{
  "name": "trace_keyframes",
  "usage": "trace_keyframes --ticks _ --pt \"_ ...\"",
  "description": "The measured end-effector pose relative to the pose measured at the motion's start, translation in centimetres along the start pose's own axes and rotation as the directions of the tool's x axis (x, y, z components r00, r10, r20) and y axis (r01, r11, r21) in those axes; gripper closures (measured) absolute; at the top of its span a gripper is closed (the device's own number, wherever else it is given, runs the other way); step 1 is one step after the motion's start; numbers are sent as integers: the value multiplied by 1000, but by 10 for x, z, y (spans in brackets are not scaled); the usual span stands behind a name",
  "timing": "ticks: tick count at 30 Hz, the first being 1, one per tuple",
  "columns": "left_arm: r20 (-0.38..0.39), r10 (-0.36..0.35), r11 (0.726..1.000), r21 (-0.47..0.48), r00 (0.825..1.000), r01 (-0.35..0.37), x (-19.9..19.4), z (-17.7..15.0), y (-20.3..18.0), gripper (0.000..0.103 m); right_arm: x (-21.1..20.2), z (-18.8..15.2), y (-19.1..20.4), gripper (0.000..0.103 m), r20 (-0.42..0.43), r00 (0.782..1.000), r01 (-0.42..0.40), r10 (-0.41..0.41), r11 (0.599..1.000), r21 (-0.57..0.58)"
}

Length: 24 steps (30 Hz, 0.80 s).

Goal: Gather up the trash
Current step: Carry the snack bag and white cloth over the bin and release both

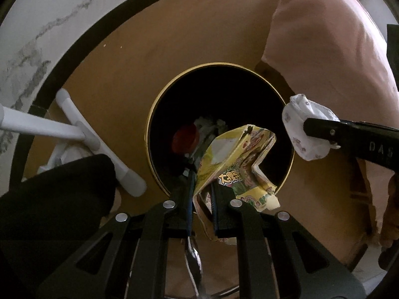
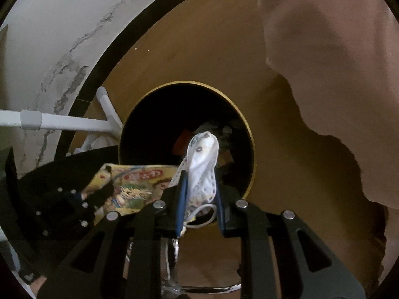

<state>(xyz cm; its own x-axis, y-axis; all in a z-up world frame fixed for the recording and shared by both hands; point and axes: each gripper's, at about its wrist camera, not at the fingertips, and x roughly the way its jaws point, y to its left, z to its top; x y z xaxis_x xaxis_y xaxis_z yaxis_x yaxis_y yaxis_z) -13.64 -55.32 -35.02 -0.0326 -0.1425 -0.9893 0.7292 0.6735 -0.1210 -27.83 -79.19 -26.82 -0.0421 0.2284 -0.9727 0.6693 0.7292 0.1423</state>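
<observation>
A round bin (image 1: 154, 114) with a gold rim is seen from above in both wrist views, standing on a tan floor (image 1: 149, 37). Red and grey rubbish already lies at its bottom.

The left gripper (image 1: 203, 182) is clamped nearly shut on a crumpled yellow carton (image 1: 239, 154). In the left view the carton is held over the bin's mouth at about 5 o'clock, with its lower corner overhanging the rim toward the floor. The right gripper (image 2: 199, 186) is pinched narrowly on a white patterned mask (image 2: 203, 164), whose ear loop (image 2: 203, 215) hangs back between the fingers. In the right view the mask is held over the mouth near 6 o'clock; in the left view it is seen just outside the rim at 3 o'clock, so its true position over the opening cannot be fixed.

Several faults could follow from here. If the carton is let go where it is, its overhanging corner could catch the rim and the carton could tip out onto the floor. The mask, being light, could drift or land outside if it is released before it is carried further over the mouth. Its ear loop could snag on a finger, so that the mask stays hanging after the jaws are parted. The two grippers are held close together, and a knock between them could shake either piece loose.
</observation>
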Motion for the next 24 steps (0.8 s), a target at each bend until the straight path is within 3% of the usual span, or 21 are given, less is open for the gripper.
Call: trace_keyframes --ticks 1,2,3,4,5,8,11,13,14,15,17,18,20,21,22,24 --pt "2 4 1000 -2 1000 -4 2 2 2 90 1 1 1 78 -8 1000 -13 13 1000 4" --pt "9 9 1000 -3 1000 -9 0 2 0 75 4 4 2 71 -18 1000 -22 22 1000 11" --pt "18 -1 1000 -3 1000 1 -2 2 -2 58 3 6 2 46 -15 1000 -20 20 1000 19" --pt "34 -7 1000 2 999 6 -3 2 -3 18 0 6 3 30 0 1000 -14 14 1000 24" --pt "64 -6 1000 19 998 4 -7 2 -6 9 -4 7 3 28 22 1000 0 -1 1000 24" --pt "108 -11 997 79 994 3 -14 1 -17 9 -21 7 0 28 47 999 0 -1 1000 25" --pt "90 -31 991 131 995 19 -15 -3 -30 9 -51 4 -7 26 98 995 8 -14 998 63" --pt "92 -76 983 172 993 59 -25 -7 -42 9 -86 -1 -12 21 150 982 101 -114 991 91" --pt "115 -114 972 217 987 87 -40 -11 -55 9 -111 -5 -14 19 192 963 170 -187 980 101" --pt "136 -138 963 250 981 101 -52 -15 -65 9 -141 -10 -14 14 246 930 250 -272 961 116" --pt "193 -221 923 356 956 142 -90 -24 -91 9 -198 -23 -10 9 359 812 428 -460 888 169" --pt "210 -269 893 420 940 162 -113 -29 -105 9 -230 -34 -5 7 432 724 503 -538 840 203" --pt "260 -347 840 513 901 175 -166 -40 -127 9 -283 -54 5 7 539 594 554 -597 789 263" --pt "299 -380 821 544 875 171 -196 -45 -134 9 -309 -65 11 7 584 548 547 -599 785 291" --pt "332 -405 809 564 852 165 -222 -49 -137 9 -329 -73 17 7 621 517 531 -589 790 307" --pt "432 -441 810 569 787 141 -289 -57 -130 9 -368 -89 34 7 699 454 488 -553 810 325"
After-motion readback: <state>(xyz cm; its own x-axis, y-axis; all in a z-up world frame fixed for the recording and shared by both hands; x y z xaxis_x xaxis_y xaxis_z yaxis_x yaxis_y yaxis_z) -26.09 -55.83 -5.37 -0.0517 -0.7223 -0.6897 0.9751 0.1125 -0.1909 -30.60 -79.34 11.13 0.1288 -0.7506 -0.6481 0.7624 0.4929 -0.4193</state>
